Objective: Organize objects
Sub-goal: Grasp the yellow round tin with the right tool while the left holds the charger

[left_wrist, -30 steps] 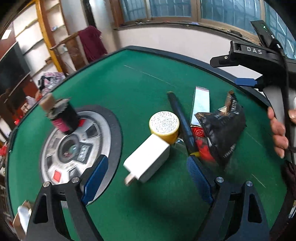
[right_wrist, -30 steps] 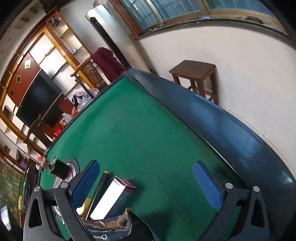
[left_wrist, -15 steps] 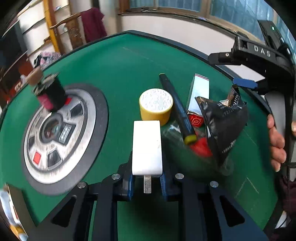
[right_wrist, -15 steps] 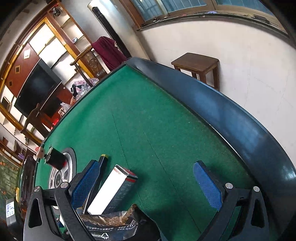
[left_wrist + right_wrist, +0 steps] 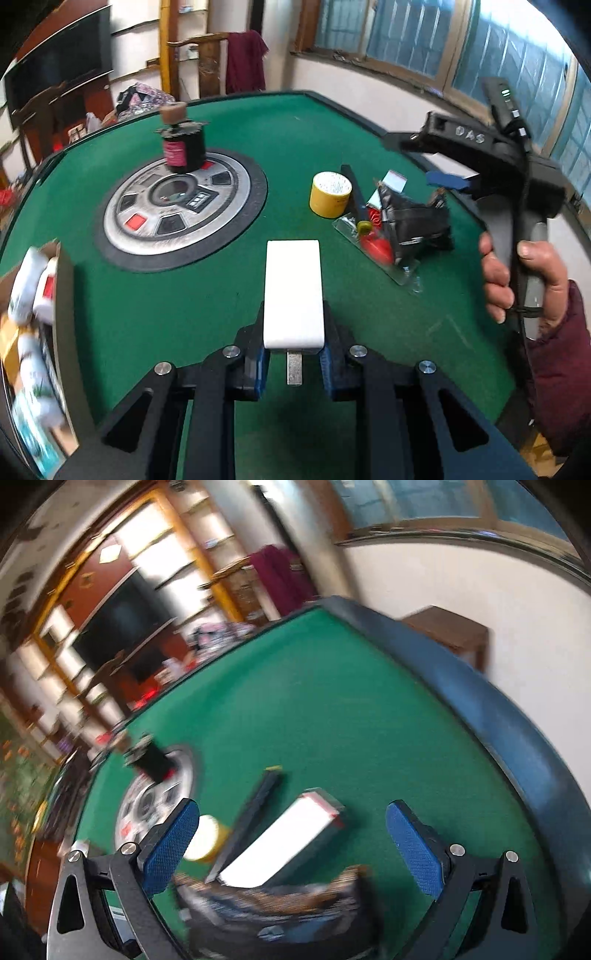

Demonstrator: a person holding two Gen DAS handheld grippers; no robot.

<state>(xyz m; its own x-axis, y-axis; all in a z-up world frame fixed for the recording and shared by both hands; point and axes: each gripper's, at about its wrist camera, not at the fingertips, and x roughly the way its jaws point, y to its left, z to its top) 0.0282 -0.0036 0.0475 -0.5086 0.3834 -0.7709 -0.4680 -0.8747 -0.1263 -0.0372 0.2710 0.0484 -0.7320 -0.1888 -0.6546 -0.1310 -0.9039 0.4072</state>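
Here, white rectangular plastic charger (image 5: 293, 291) pinched at its plug end between left gripper (image 5: 293, 363) pads, raised above green felt table (image 5: 306, 147). Right gripper (image 5: 291, 843) spread, empty. Could pivot and slip: shallow grip, most of body ahead.
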